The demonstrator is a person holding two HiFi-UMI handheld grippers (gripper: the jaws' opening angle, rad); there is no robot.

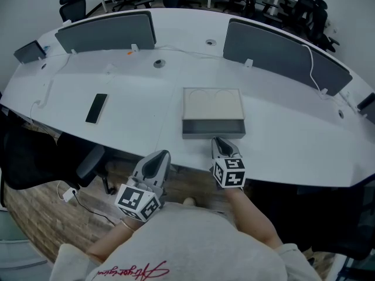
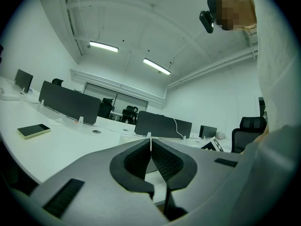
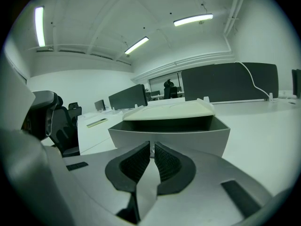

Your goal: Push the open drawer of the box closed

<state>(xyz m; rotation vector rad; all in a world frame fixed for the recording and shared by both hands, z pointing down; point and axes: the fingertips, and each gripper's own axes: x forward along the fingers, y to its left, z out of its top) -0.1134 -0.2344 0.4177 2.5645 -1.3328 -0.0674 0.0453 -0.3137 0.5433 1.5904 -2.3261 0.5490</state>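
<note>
Grey cloth of the person's shirt (image 1: pixel 193 244) filled the bottom of the head view, with both forearms reaching up out of it. Just above, at lower centre-left, the left tongs (image 1: pixel 159 157) hung at the near edge of the white curved surface (image 1: pixel 281 139), with their marker cube out over the wooden floor (image 1: pixel 35 215). In the left gripper view these tongs (image 2: pixel 150 138) were pressed together with nothing between them.

At lower centre, the right tongs (image 1: pixel 218 140) pointed up the frame at the open grey drawer (image 1: pixel 212 127). The tips lay just beside its front wall, but I could not tell whether they touched it. In the right gripper view the same tongs (image 3: pixel 152 144) were closed to a thin slit and held nothing, and the drawer (image 3: pixel 169 132) stood straight ahead.

The drawer stuck out toward the near edge from the flat grey box with a cream lid (image 1: pixel 212 104), which sat in the middle of the frame. Only a narrow strip of surface lay between the drawer front and that edge.

Wide bare surface lay to the right of the box. To its left the surface was bare as far as a flat black phone (image 1: pixel 96 108), well apart at centre-left. Behind the box, toward the top, two dark grey divider panels (image 1: pixel 108 31) stood well beyond it.
</note>
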